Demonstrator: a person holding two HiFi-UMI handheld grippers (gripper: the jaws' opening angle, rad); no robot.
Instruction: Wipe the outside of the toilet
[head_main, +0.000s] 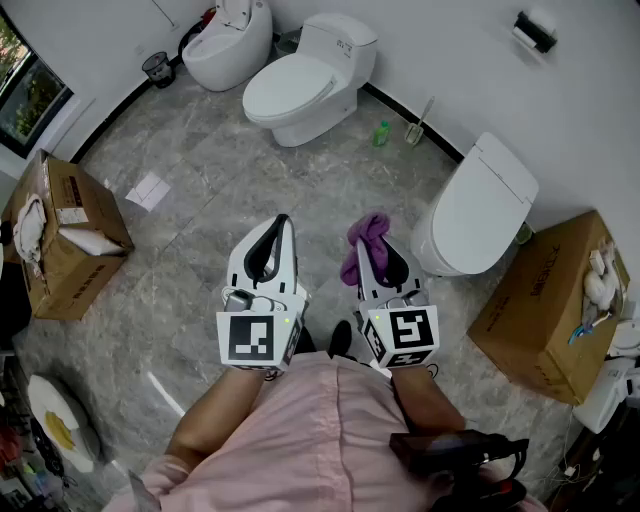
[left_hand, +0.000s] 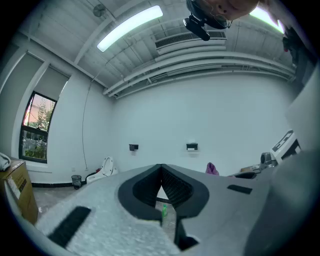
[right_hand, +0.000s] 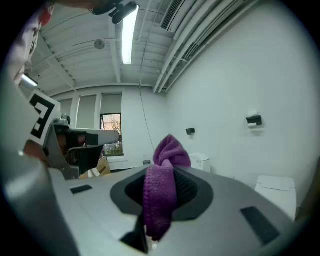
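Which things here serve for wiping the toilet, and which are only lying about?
For the job:
- purple cloth, held in the right claw
- toilet nearest to it, probably the one to wipe

Lying about:
- cardboard boxes
- green bottle
- toilet brush
- black bin
- sheet of paper
- other two toilets

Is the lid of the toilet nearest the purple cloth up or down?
Down: the toilet lid lies flat and closed, its smooth white top facing up.

The floor (head_main: 250, 180) lies open ahead. A toilet (head_main: 480, 215) and a box (head_main: 545, 310) crowd the right side. A second box (head_main: 80, 250) stands left, well apart.
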